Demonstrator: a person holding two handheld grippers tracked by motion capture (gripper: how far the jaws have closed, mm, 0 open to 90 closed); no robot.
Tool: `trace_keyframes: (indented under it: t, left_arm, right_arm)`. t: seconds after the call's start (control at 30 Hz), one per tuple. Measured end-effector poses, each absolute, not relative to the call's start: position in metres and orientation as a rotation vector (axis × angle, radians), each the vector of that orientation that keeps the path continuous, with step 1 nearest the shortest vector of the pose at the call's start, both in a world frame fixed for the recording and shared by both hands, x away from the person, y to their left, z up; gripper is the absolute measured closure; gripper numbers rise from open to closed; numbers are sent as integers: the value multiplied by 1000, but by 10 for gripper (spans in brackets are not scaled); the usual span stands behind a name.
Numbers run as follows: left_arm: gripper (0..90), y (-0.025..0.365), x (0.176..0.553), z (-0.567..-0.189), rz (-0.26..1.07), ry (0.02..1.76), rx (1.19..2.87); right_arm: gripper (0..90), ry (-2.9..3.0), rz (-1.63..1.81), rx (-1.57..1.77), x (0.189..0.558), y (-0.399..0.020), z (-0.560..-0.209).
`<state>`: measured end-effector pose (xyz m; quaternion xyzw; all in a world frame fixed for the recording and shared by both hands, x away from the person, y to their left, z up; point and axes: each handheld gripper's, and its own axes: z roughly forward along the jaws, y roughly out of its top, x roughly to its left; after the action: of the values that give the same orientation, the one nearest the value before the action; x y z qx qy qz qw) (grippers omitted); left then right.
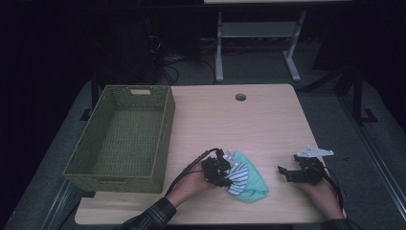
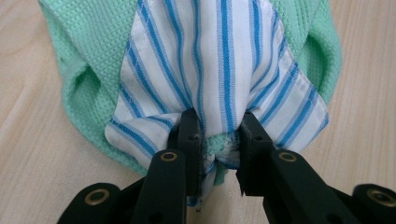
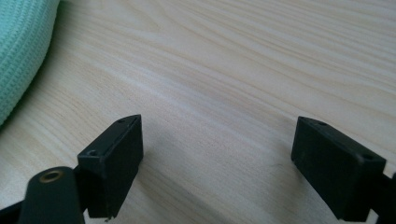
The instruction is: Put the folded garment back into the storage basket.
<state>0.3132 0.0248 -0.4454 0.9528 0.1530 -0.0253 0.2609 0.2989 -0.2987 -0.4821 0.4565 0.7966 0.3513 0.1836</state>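
A person sits at a light wooden table (image 1: 268,120) with a two-jaw gripper in each hand. The left gripper (image 1: 229,178) lies low over the near middle of the table, its tips buried in a small bundle of cloth. That bundle is a mint-green knit cloth (image 1: 253,184) with a blue-and-white striped cloth (image 1: 239,175) lying on top of it, both resting on the tabletop just in front of the person.

In the left gripper view the striped cloth (image 2: 219,60) spreads across the green knit cloth (image 2: 84,51), and the two black jaws have pinched a fold at the near edge of the bundle. The jaws stand close together with the gathered striped fabric and a bit of green knit pressed between their pads, so the left gripper has hold of the cloth.

The right gripper (image 1: 283,171) rests near the right edge of the table, apart from the bundle and pointing toward it. In the right gripper view its jaws stand wide apart with bare wood (image 3: 224,93) between them and nothing held; an edge of the green cloth (image 3: 21,51) shows at the upper left.

An olive woven basket (image 1: 165,139) sits on the left side of the table, beside the bundle.
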Motion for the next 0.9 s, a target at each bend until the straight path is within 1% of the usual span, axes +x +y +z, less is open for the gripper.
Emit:
trace_keyframes:
  t: [0.37,0.9]
  left_arm:
    - [743,34,316,-429,-70,429,2543]
    - [742,48,321,-388,-52,430,2490]
  right_arm:
    - [163,2247,989,1285,299,-299,-482]
    - [157,2241,985,1295,299,-299,-482]
